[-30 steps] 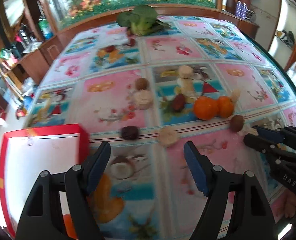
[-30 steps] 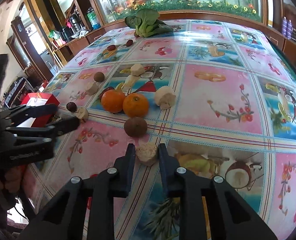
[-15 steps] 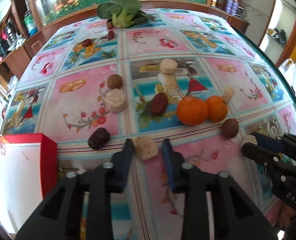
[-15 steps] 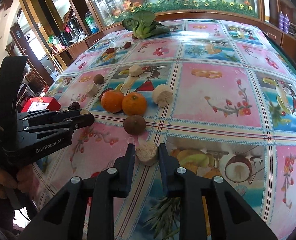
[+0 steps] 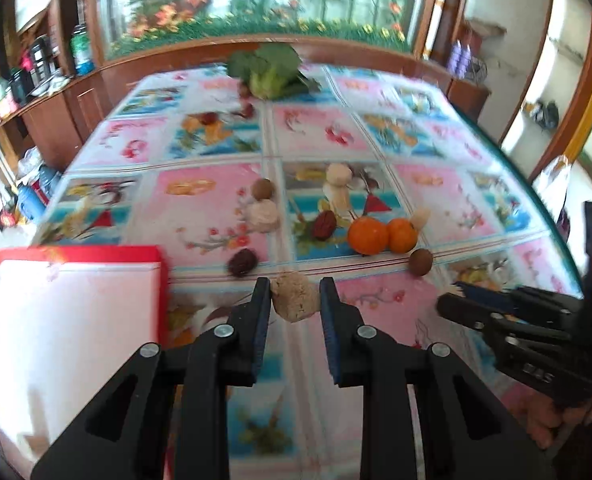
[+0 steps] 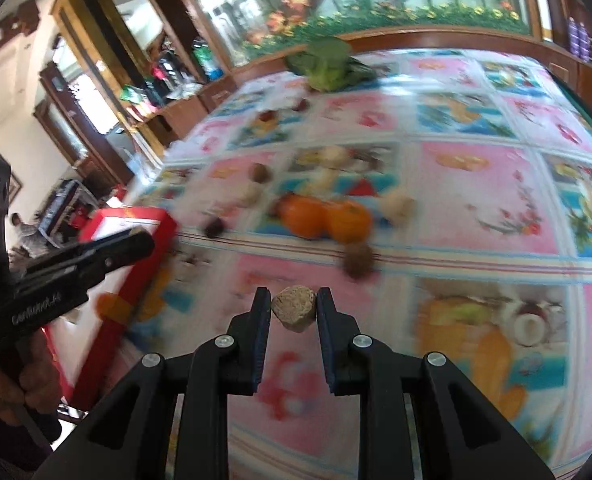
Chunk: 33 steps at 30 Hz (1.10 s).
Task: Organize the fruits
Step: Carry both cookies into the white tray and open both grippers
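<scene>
Nearest in the left wrist view, the left gripper (image 5: 296,300) is clamped on a pale beige lump (image 5: 295,297), pads pressing both its sides, and the lump looks clear of the tabletop (image 5: 436,184). In the right wrist view the right gripper (image 6: 293,307) likewise pinches a second beige lump (image 6: 294,308) between narrow jaws, held above the patterned cloth. The relation that matters next is the red box (image 5: 71,320): it lies just beside the left gripper, to that gripper's left and slightly nearer the camera, its white inside open upward. From the right gripper the same box (image 6: 135,248) sits well off to the left, beyond the left gripper (image 6: 107,256), so the left hand is plainly the nearer one for a drop. Farther out on the tabletop lie a dark date-like fruit (image 5: 243,263), a small brown round fruit (image 5: 420,262), two oranges (image 5: 382,235) touching each other, and more pale pieces beyond. At the far edge rests a leafy green vegetable (image 5: 269,70).
</scene>
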Motion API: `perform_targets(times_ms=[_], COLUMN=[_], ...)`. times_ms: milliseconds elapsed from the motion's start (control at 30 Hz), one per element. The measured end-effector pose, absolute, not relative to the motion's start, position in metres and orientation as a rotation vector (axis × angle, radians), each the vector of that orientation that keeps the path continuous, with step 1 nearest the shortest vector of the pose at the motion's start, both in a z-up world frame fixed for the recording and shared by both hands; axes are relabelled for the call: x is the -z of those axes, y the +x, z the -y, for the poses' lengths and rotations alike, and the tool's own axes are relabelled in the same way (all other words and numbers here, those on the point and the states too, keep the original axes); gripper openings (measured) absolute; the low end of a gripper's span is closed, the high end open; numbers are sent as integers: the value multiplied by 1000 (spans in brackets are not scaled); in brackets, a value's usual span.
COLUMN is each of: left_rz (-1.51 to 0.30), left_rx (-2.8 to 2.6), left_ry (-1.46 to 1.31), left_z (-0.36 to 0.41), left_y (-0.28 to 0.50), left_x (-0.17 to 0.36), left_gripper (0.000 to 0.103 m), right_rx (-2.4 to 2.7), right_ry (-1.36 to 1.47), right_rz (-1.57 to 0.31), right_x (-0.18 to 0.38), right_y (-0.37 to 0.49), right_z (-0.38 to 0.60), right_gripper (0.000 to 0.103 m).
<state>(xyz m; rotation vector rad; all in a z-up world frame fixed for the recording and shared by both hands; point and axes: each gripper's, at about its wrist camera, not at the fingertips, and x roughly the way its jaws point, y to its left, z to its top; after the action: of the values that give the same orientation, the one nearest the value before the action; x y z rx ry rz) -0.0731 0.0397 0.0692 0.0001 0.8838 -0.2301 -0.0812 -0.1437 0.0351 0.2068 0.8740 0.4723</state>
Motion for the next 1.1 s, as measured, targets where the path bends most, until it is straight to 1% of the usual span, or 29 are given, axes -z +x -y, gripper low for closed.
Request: perform_targets(times_ms=[133, 300, 533, 700, 1000, 1033, 1100], left_rz=[-832, -802, -806, -840, -858, -861, -869], left_rx=[167, 63, -98, -199, -295, -305, -324], left_ry=[-55, -71, -87, -99, -62, -53, -35], left_z=[-79, -129, -194, -233, -247, -247, -245], left_y=[-101, -134, -163, -174, -176, -177, -174], left_x=[-85, -87, -74, -58, -50, -50, -50], left_gripper=[27, 27, 27, 27, 27, 27, 27], right_rx=[-562, -696, -796, -794, -864, -870, -868], right_ry=[193, 82, -10, -12, -42, -45, -43], right_rz=[-838, -803, -825, -894, -933, -936, -932], right_x=[-52, -64, -47, -30, -23, -22, -23], right_y=[-83, -92, -93, -75, -82, -81, -81], right_z=[98, 14, -74, -100, -127, -126, -122], right_gripper=[22, 22, 22, 22, 23, 26, 28])
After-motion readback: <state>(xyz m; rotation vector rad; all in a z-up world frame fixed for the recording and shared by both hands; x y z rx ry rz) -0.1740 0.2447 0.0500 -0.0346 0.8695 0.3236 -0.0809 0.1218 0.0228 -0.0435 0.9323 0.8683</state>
